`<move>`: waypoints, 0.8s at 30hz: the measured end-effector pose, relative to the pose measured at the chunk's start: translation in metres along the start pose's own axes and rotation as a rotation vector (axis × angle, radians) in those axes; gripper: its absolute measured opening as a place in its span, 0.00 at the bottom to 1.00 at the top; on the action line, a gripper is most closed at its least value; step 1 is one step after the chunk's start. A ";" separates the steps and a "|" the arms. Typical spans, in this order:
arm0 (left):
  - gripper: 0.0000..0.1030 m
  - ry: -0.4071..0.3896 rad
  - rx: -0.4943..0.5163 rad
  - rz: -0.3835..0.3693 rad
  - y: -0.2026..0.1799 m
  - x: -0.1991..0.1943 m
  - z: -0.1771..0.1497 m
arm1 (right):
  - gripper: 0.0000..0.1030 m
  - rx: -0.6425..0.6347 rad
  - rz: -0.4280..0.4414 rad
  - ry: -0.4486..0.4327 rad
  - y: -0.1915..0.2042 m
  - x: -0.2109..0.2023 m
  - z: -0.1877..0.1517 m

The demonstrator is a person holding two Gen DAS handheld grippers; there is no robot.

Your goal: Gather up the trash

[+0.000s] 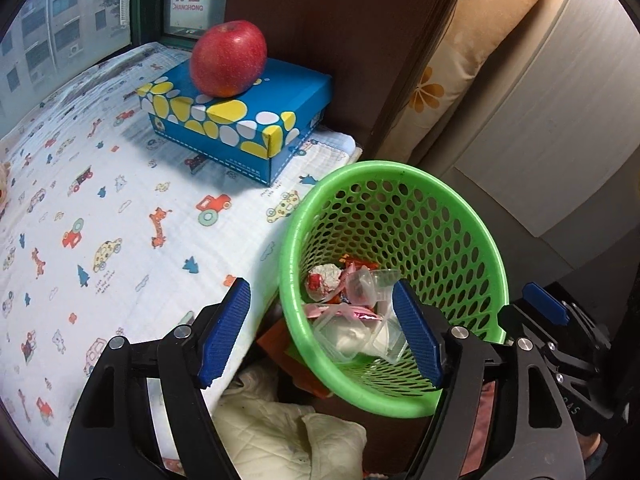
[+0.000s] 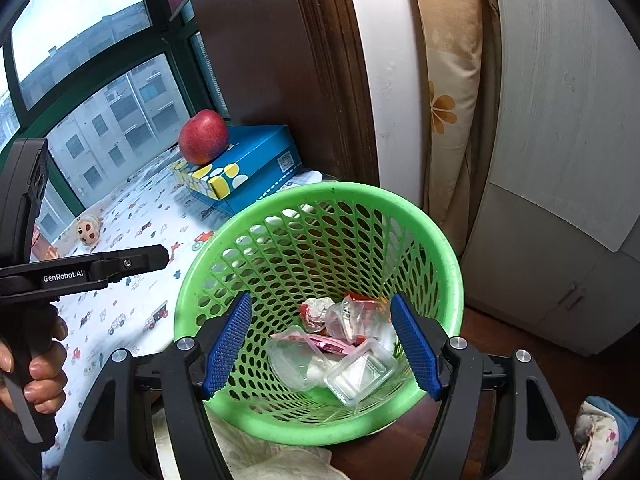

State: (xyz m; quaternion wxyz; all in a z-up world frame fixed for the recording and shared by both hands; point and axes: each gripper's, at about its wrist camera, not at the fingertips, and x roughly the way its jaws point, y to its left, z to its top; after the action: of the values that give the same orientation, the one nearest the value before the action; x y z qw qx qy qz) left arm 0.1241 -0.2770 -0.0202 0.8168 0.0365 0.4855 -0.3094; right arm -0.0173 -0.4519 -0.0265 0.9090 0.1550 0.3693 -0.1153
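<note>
A green perforated trash basket (image 1: 460, 216) (image 2: 320, 200) stands beside the bed, tilted toward me. Inside lies trash: clear plastic cups and lids (image 2: 360, 372) (image 1: 348, 336), a crumpled red-and-white wrapper (image 1: 322, 280) (image 2: 316, 310) and a pink wrapper (image 2: 324, 342). My left gripper (image 1: 322, 332) is open and empty, straddling the basket's near-left rim. My right gripper (image 2: 322, 344) is open and empty, above the basket's mouth. The right gripper's blue finger (image 1: 546, 306) shows at the basket's right rim in the left wrist view. The left gripper's body (image 2: 80, 268) shows at left in the right wrist view.
A red apple (image 1: 228, 58) (image 2: 203, 136) sits on a blue spotted box (image 1: 240, 120) (image 2: 244, 168) on the bed's cartoon-print sheet (image 1: 100, 220). A small toy (image 2: 89, 230) lies near the window. A wardrobe (image 2: 560, 160), curtain and cream bedding (image 1: 280, 432) surround the basket.
</note>
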 end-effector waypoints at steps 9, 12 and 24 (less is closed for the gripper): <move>0.71 -0.094 -0.049 0.102 0.045 -0.039 -0.016 | 0.70 -0.060 0.073 0.002 0.047 -0.001 -0.006; 0.71 -0.120 -0.069 0.137 0.061 -0.051 -0.023 | 0.70 -0.092 0.095 0.001 0.065 -0.002 -0.008; 0.84 -0.214 -0.114 0.295 0.110 -0.102 -0.056 | 0.74 -0.174 0.177 -0.005 0.129 0.000 -0.012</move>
State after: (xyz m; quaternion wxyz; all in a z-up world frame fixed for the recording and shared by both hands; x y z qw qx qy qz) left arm 0.1060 -0.1199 0.0070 0.9010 0.0277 0.4022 -0.1603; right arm 0.0167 -0.3285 -0.0091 0.9266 0.1071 0.3606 -0.0026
